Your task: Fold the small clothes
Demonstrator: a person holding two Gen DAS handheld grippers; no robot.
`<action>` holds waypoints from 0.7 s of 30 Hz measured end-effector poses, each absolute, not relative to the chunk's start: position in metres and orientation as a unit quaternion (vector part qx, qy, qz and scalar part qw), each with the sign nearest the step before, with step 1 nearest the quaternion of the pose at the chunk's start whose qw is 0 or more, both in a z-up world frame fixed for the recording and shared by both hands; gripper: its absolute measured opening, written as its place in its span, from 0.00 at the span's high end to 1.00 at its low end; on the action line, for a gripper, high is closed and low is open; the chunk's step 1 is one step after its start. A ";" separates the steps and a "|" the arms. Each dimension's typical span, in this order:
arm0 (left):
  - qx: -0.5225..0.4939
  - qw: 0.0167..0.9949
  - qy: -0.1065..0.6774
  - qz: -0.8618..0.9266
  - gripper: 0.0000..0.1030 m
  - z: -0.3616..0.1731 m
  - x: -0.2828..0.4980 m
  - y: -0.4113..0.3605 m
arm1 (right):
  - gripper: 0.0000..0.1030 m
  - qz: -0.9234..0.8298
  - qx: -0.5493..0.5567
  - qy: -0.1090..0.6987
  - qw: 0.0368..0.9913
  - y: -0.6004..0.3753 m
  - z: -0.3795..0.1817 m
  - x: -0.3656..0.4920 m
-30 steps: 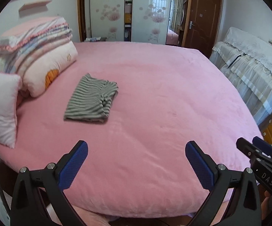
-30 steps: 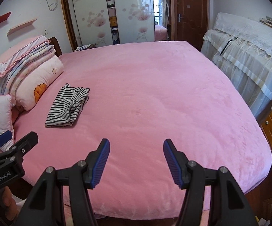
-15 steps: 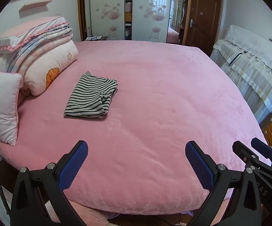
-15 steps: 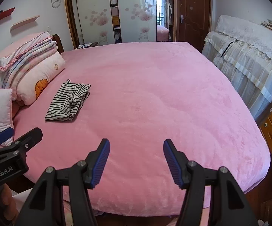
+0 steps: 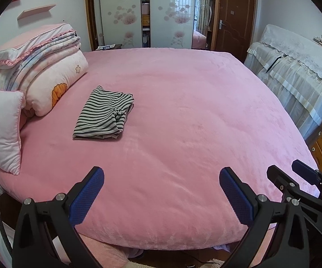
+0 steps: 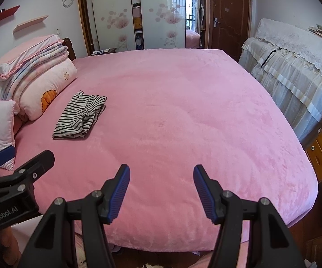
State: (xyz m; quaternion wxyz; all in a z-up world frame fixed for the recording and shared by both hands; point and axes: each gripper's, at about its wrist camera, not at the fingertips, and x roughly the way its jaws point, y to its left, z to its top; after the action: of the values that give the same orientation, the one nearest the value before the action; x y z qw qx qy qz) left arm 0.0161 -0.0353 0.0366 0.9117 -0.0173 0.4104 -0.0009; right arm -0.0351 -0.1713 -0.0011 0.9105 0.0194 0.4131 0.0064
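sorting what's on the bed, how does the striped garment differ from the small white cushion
The striped garment is black-and-white striped; the white cushion is plain white with a small blue print. The garment lies flat and folded on the pink bedspread, out in the open; the cushion is plump and sits propped at the bed's left edge. Both are soft fabric things resting on the bedspread.

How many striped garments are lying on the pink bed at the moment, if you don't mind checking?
1. The striped garment, folded, lies on the bed near the pillows, far from both grippers. Others may be hidden outside the views.
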 end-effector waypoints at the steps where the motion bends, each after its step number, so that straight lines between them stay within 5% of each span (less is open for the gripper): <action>1: -0.017 0.911 0.412 -0.002 0.00 0.036 0.016 -0.036 | 0.42 0.007 0.019 0.413 0.911 -0.171 -0.001 -0.036; 21: -0.013 0.908 0.419 -0.010 0.00 0.033 0.014 -0.040 | 0.42 0.008 0.015 0.409 0.912 -0.171 0.003 -0.043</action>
State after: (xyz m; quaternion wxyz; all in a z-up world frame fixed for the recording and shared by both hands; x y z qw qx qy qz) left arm 0.0144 -0.0400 0.0329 0.9078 -0.0132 0.4191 -0.0104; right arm -0.0432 -0.1705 0.0029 0.9123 0.0152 0.4092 0.0084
